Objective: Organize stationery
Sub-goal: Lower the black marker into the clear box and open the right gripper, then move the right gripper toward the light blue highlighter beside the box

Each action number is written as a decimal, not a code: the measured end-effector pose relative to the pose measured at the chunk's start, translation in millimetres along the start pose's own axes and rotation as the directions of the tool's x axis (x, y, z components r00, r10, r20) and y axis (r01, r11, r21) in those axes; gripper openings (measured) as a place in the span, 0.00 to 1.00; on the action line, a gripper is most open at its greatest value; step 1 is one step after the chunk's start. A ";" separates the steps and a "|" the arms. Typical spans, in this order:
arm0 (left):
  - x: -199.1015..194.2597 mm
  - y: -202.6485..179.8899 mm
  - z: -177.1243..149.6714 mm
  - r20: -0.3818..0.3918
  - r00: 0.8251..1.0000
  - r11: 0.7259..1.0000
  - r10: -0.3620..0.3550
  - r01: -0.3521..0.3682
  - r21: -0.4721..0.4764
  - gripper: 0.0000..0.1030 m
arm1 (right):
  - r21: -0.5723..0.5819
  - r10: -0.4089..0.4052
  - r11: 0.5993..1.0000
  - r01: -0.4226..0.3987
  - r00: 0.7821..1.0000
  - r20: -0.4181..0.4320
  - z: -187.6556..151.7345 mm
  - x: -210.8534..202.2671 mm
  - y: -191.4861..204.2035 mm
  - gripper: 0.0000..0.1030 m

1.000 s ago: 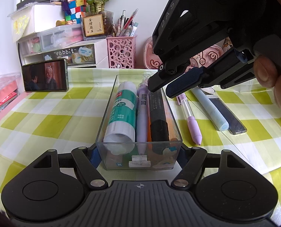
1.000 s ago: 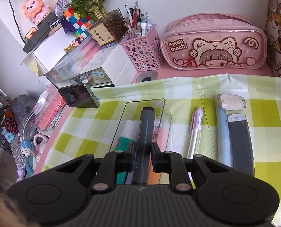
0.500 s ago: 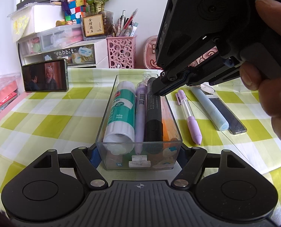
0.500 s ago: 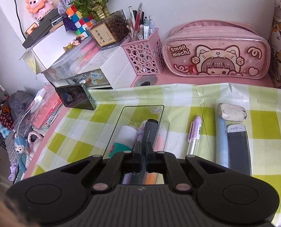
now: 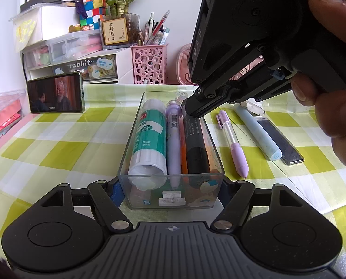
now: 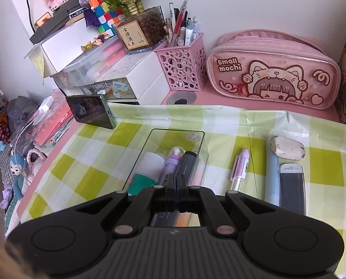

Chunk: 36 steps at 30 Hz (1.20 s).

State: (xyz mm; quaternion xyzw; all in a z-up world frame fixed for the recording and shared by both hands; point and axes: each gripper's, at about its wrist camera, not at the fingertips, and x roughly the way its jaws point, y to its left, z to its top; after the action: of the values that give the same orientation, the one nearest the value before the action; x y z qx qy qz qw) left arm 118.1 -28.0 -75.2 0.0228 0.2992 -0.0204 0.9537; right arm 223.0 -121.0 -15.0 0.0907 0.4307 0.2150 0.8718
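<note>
A clear tray [image 5: 131,139] stands lengthwise before me on the checked cloth. My left gripper [image 5: 170,190] is shut on its near end, one pad on each side wall. Inside lie a green-and-white glue stick [image 5: 149,139], a lilac pen [image 5: 174,144], an orange pen and a dark marker [image 5: 196,144]. My right gripper [image 5: 191,110] hangs over the marker's far end, shut and empty; its closed fingers [image 6: 173,181] show above the tray [image 6: 149,144]. Right of the tray lie a purple pen [image 6: 239,169], a light blue pen [image 6: 272,181], a dark lead case [image 6: 291,190] and a white eraser [image 6: 287,147].
A phone [image 5: 55,95] leans at the cloth's back left. Behind it are white drawers [image 5: 80,65], a pink pen holder [image 5: 149,64] and a pink pencil case [image 6: 273,74]. A person's hand [image 5: 331,93] holds the right gripper. The table edge drops off at the left.
The right jaws stood apart around the dark marker a second ago; now they are together above it. The marker lies in the tray. The left gripper has not moved.
</note>
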 end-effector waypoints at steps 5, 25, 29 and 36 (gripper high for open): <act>-0.1 0.0 0.0 0.000 1.000 1.000 0.000 0.000 0.000 0.70 | 0.024 0.022 0.999 -0.023 0.998 0.064 -4.2 -17.4 -6.3 0.14; -0.1 0.3 -0.2 0.000 1.000 1.000 -0.001 0.001 0.001 0.70 | 0.171 -0.129 0.978 0.121 0.991 0.039 -23.7 -33.7 -82.1 0.28; -0.1 0.3 -0.2 0.000 1.000 1.000 -0.001 0.001 0.001 0.70 | 0.151 -0.125 0.981 0.119 0.992 0.035 -19.6 -31.5 -77.5 0.34; -0.1 0.3 -0.2 0.000 1.000 1.000 -0.001 0.001 0.001 0.70 | 0.172 -0.162 0.973 0.155 0.986 0.025 -16.5 -25.5 -87.3 0.35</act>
State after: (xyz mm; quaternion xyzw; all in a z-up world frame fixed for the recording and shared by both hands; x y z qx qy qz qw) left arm 117.9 -27.8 -75.3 0.0232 0.2992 -0.0208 0.9537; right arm 222.2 -210.8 -36.9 0.1341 0.4362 0.1053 0.8835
